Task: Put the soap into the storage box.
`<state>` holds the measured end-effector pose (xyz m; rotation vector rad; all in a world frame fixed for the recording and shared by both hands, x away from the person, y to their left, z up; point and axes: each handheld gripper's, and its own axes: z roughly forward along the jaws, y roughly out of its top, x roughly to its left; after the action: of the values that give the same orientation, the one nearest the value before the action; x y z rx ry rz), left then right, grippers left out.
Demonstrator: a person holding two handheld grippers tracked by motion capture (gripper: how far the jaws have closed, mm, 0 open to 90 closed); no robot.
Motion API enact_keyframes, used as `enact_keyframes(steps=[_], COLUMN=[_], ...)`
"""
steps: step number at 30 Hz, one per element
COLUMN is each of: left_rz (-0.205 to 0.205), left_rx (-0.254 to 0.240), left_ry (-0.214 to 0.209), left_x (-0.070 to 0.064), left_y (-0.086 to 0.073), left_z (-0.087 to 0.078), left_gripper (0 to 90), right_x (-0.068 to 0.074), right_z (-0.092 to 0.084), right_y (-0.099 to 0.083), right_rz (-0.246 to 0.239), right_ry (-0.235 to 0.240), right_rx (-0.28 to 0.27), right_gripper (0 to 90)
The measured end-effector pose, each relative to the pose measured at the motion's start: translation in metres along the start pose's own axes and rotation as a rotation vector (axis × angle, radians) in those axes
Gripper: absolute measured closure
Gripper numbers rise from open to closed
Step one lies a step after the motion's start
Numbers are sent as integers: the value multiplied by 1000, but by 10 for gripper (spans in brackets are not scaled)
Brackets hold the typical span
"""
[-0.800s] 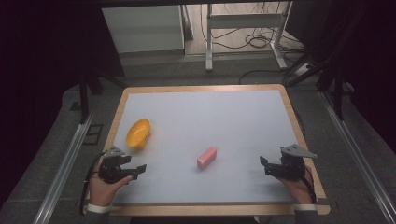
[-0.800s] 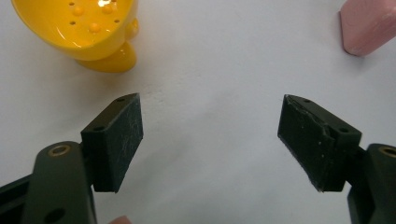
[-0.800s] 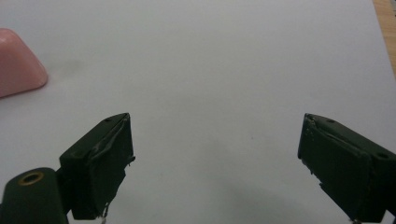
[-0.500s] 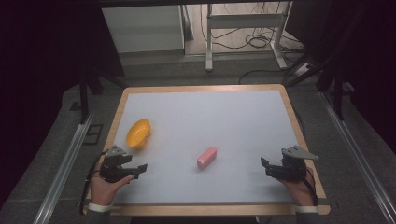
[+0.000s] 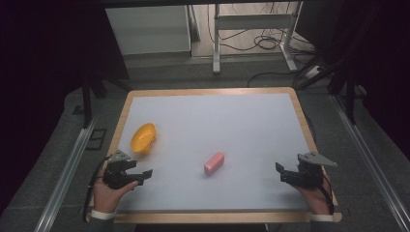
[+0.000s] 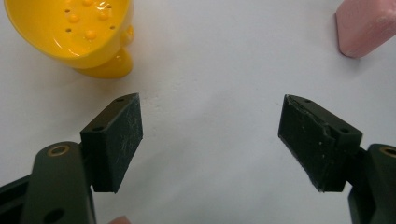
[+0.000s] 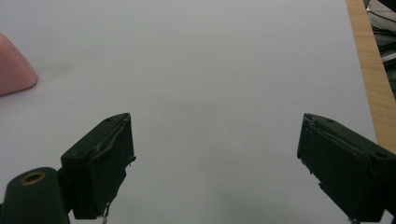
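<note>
A yellow perforated bowl (image 5: 143, 137) lies tipped on the white table top (image 5: 217, 121) at the left; in the left gripper view the bowl (image 6: 74, 32) is at the upper left. A pink block (image 5: 214, 163) lies near the middle, seen at the top right corner (image 6: 366, 28) of the left gripper view and at the left edge (image 7: 14, 72) of the right gripper view. My left gripper (image 5: 144, 176) rests near the front left, open and empty (image 6: 210, 140). Near the front right my right gripper (image 5: 279, 172) is open too, with bare table between its jaws (image 7: 215, 158).
The table has a wooden rim (image 5: 309, 130), visible at the right (image 7: 369, 70) in the right gripper view. Beyond the table stand a white cabinet (image 5: 147, 29), a metal frame (image 5: 251, 36) and cables (image 5: 261, 43) on the floor. Rails (image 5: 67, 169) run along both sides.
Both hands have slid a little toward the front edge of the table. The bowl and the pink block have not moved.
</note>
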<state>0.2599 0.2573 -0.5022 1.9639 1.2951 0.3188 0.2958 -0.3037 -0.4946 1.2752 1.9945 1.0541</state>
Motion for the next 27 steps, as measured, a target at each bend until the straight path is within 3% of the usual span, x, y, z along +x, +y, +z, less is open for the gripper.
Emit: enact_keyframes(steps=[7,17,27], left_rz=[-5,23,4], left_rx=[1,23,11], left_ry=[2,14,2], left_x=[-2,-11,-16], left_y=[0,6,17], left_z=[-2,1,-4], left_gripper=[240,242,244], right_x=[-2,-6,-6], right_z=[-1,1,3], right_y=[0,-3,-3], right_rz=[6,7,-2], right_ry=[-4,-4,-8], right_rx=[0,17,23], right_gripper=[107,107,108])
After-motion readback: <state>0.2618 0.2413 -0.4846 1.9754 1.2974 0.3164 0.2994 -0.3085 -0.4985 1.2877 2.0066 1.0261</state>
